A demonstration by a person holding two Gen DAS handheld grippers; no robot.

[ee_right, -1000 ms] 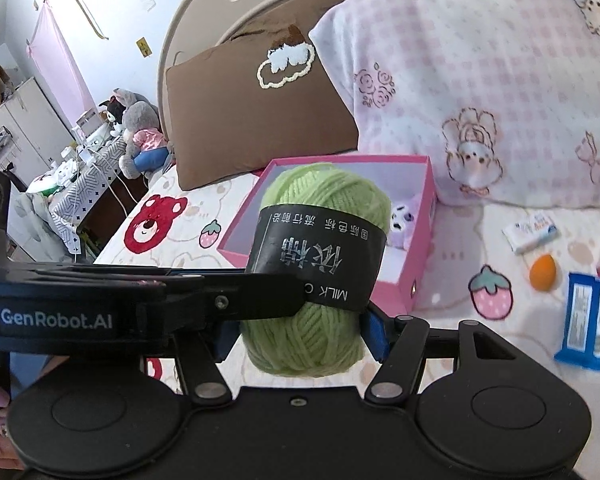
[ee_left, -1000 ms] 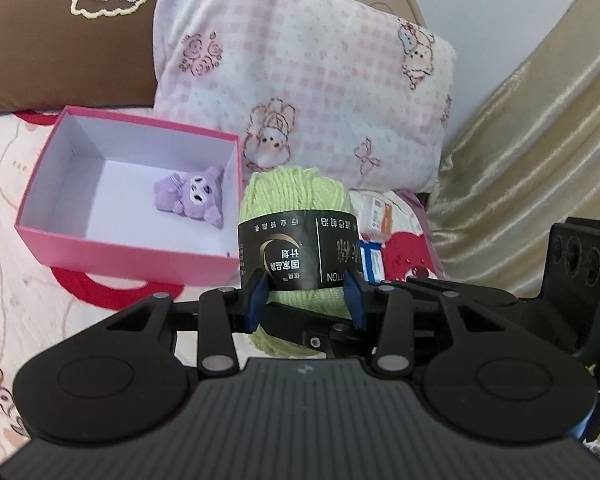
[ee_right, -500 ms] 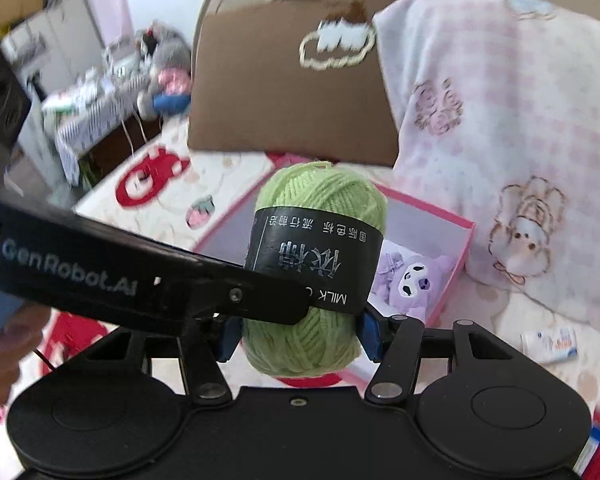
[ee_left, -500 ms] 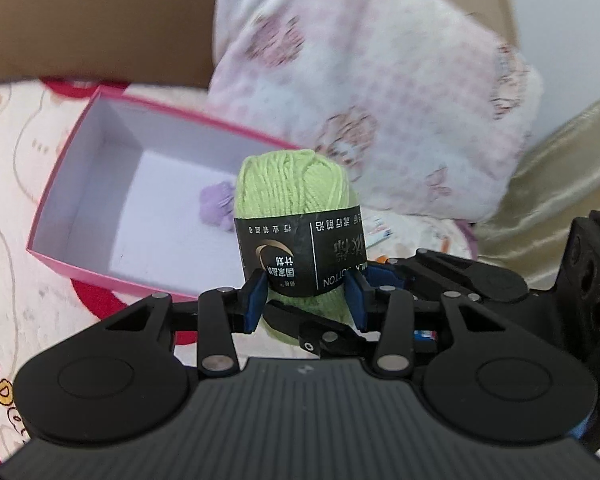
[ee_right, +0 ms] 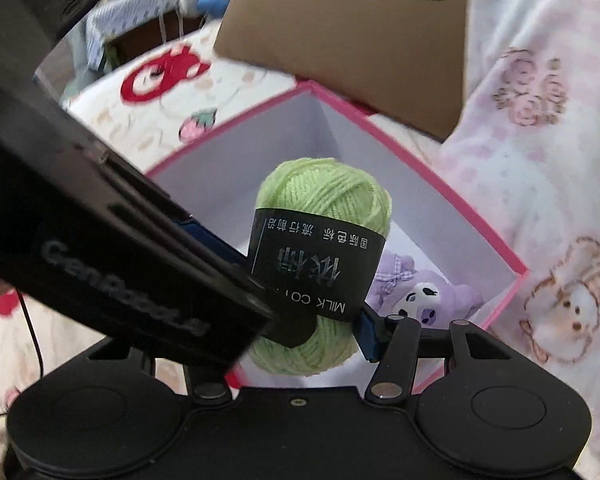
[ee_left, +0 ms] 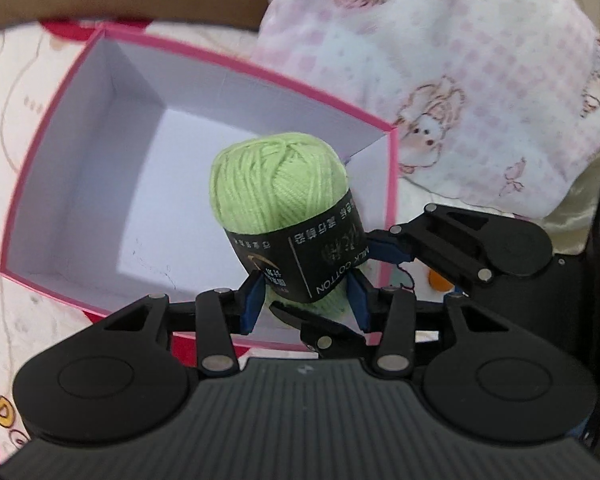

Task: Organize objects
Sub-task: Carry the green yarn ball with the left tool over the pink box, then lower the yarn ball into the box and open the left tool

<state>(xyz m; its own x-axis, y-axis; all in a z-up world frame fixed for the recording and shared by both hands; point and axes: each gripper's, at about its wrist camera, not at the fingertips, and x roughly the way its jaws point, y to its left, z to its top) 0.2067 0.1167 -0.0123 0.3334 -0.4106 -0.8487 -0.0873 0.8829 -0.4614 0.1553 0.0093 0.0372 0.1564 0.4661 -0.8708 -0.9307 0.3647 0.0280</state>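
The pink box is open on top, and most of its white floor lies bare on the side away from the purple plush toy, which fills one near corner. The checked pillow crowds one wall and the brown pillow the far one. Both tongs, left and right, clamp the green yarn ball over the opening, hemming each other in.

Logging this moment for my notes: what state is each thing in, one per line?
Green yarn ball: band on, held above the box by both grippers.
Pink box: open, no lid.
Purple plush: lying inside the box.
Left gripper: shut on the yarn.
Right gripper: shut on the yarn.
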